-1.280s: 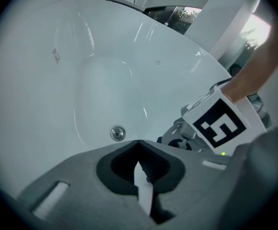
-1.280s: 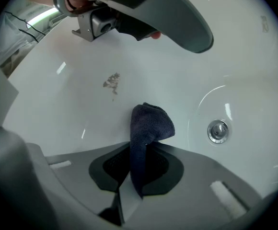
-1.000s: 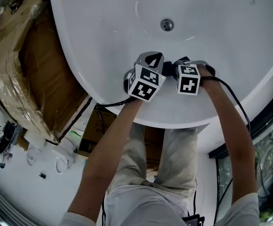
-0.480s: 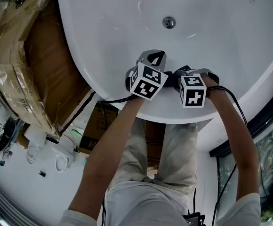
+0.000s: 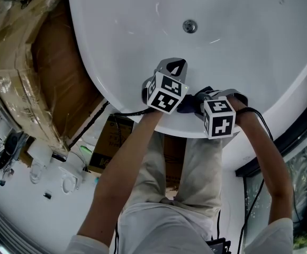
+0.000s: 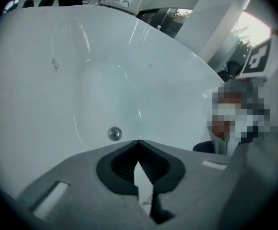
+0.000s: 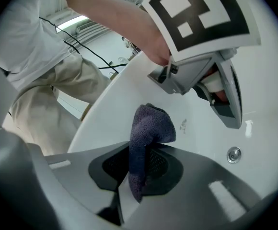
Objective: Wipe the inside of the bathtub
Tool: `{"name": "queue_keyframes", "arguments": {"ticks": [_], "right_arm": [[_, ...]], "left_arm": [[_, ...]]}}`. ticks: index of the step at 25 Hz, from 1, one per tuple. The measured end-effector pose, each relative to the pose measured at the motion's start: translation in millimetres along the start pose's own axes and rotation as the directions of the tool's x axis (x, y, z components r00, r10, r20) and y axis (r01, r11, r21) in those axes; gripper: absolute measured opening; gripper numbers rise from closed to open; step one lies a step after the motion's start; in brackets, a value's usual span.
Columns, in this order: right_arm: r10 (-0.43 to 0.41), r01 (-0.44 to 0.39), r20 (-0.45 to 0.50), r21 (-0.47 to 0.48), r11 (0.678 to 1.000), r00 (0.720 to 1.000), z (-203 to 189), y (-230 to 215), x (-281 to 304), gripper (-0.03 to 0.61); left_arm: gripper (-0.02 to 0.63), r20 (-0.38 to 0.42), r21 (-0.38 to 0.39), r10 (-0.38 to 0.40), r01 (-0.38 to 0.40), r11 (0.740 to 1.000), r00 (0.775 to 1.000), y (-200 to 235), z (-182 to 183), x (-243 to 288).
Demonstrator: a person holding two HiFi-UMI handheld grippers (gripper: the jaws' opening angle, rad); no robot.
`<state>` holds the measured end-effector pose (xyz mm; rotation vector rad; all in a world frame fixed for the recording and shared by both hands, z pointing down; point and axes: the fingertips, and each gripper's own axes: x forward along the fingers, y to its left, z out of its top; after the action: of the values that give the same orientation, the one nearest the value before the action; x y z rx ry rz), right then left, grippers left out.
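The bathtub (image 5: 238, 52) is white and glossy, and its round metal drain (image 5: 190, 26) sits on the floor of the basin, well ahead of both grippers. I'm working at the near end of the tub, just inside the rim.

The right gripper (image 7: 134, 176) has its tongs clamped on a dark bluish cloth (image 7: 146, 138). A folded lump of the cloth sticks out past the tips toward the tub's inner wall below the rim. I can't tell whether the cloth is actually pressed against the surface. From the head view it shows as a dark patch (image 5: 188, 106) between the two marker cubes.

The left gripper (image 6: 139, 164) has its tongs shut together with nothing between them, and it points down into the basin with the drain (image 6: 114, 134) just beyond its tips. It is just beside the right gripper, a little further into the tub.

Black cables (image 5: 264, 120) run back along my right forearm. Outside the tub on the left stand large cardboard boxes (image 5: 16, 73) wrapped in clear plastic film. My legs in light trousers (image 5: 196, 173) are close against the tub's near end.
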<state>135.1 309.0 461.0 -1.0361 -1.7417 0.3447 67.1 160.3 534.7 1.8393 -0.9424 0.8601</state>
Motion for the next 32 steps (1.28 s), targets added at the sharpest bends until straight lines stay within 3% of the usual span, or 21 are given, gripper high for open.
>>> {"name": "queue_keyframes", "arguments": {"ticks": [6,12,15,19,22,27,32], "right_arm": [[0.118,-0.116,0.061,-0.034,0.993,0.991,16.1,32.0,-15.6,0.049],[0.286,-0.283,0.096,-0.037,0.958,0.953,23.2,61.8,-38.9,0.049],[0.299,-0.299,0.163,-0.027,0.954,0.940,32.2,66.9,-52.2,0.049],[0.184,-0.191,0.226,0.009,0.982,0.957,30.4,40.4,-66.1,0.049],[0.050,-0.063,0.216,0.052,0.997,0.975,13.2,5.3,-74.0,0.049],[-0.089,0.082,0.150,0.052,0.995,0.985,-10.5,-39.3,-86.2,0.049],[-0.203,0.203,-0.002,-0.020,0.979,0.979,-44.1,-90.8,-92.0,0.049]], "left_arm": [[-0.004,0.004,0.005,0.007,-0.007,1.000,1.000,3.0,1.2,-2.0],[-0.004,0.023,0.019,0.007,-0.007,1.000,1.000,3.1,11.9,-1.4],[-0.004,0.025,0.016,0.007,-0.007,1.000,1.000,3.1,14.5,0.3],[-0.004,0.035,0.012,0.007,-0.007,1.000,0.999,2.7,19.6,2.8],[-0.005,0.037,0.010,0.010,-0.011,1.000,0.999,3.4,23.1,5.2],[-0.004,0.031,-0.006,0.017,-0.017,1.000,0.999,8.8,25.7,10.5],[-0.005,0.031,-0.013,0.016,-0.016,1.000,0.999,16.4,28.1,14.2]]}}
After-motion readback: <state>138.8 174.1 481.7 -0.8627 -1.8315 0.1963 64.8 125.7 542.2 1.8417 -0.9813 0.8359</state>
